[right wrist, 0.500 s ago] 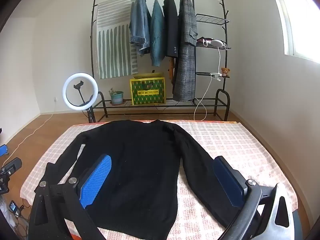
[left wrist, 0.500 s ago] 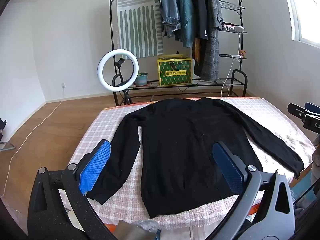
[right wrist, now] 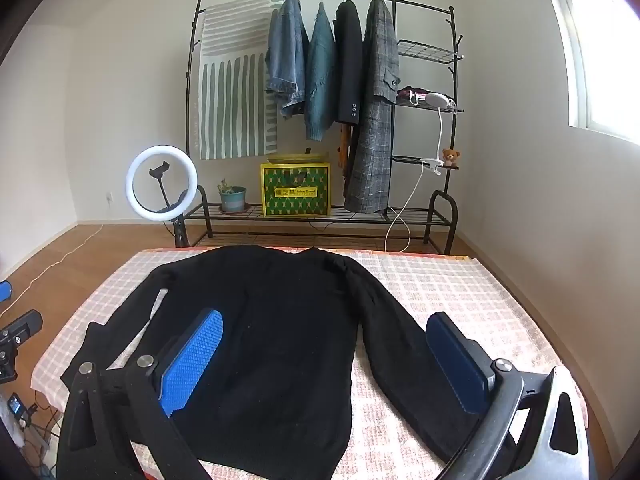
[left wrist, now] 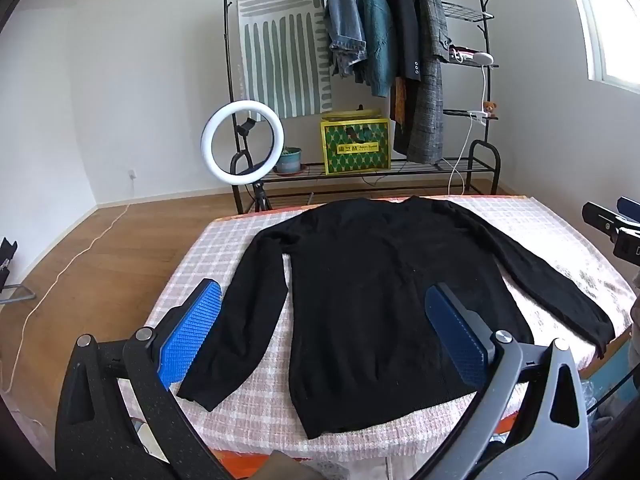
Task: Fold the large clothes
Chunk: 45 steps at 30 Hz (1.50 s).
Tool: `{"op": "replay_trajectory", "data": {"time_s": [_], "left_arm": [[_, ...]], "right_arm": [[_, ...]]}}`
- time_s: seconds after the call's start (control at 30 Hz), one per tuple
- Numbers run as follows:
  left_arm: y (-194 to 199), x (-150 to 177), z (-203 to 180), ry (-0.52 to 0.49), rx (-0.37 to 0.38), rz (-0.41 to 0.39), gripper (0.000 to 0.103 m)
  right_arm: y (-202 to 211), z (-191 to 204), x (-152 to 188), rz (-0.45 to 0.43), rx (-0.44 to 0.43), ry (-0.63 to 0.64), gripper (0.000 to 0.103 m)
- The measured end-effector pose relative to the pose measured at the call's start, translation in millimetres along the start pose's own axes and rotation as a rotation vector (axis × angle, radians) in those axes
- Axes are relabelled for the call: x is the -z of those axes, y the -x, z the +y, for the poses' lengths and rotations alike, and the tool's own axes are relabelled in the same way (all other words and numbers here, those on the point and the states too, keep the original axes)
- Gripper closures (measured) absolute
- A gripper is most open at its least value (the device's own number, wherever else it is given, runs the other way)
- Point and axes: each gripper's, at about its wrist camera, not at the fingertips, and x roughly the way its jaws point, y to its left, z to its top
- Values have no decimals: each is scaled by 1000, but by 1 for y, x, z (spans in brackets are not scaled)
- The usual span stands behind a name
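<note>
Vs. the frames half a sec earlier, next to nothing is seen to have moved: the black sweater (left wrist: pixel 368 320) lies as it did, and both grippers hang over its near end w/ the same framing.

The sweater is spread flat, front down or up can't be told, on the pink-checked table cover (left wrist: pixel 224 248), neckline at the far edge, hem toward the cameras, both sleeves angled out and down.

The left gripper (left wrist: pixel 324 336) is held wide apart, nothing between its blue pads (left wrist: pixel 192 340); the left sleeve and the body's left half are seen through the gap. The right gripper (right wrist: pixel 324 360) is likewise spread full, nothing pinched, above the body's right half and the right sleeve.

Only in the left wrist view: the right sleeve's cuff at the table's near right edge, and part of the other gripper at far right. Only in the right wrist view: a window ledge shown more fully, a small screen device (right wrist: pixel 16 404) w/ cables low at left, and the rack's top bar complete.

Shared by both: clothes rack (right wrist: pixel 440 216) w/ hung jackets, ring light (right wrist: pixel 162 182), potted plant (right wrist: pixel 233 198), teddy bear (right wrist: pixel 451 156).

Writing: a yellow label is carried on the green-yellow box (right wrist: pixel 295 194); its characters are too small to be read.
</note>
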Motion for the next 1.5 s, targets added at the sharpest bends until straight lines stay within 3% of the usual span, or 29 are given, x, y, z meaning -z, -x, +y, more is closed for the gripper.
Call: {"op": "replay_trajectory", "data": {"time_s": [1.5], "left_arm": [[-7,5,9,8,-15,-8,0]], "right_arm": [[-2,-5,1,5,2,-22,0]]}}
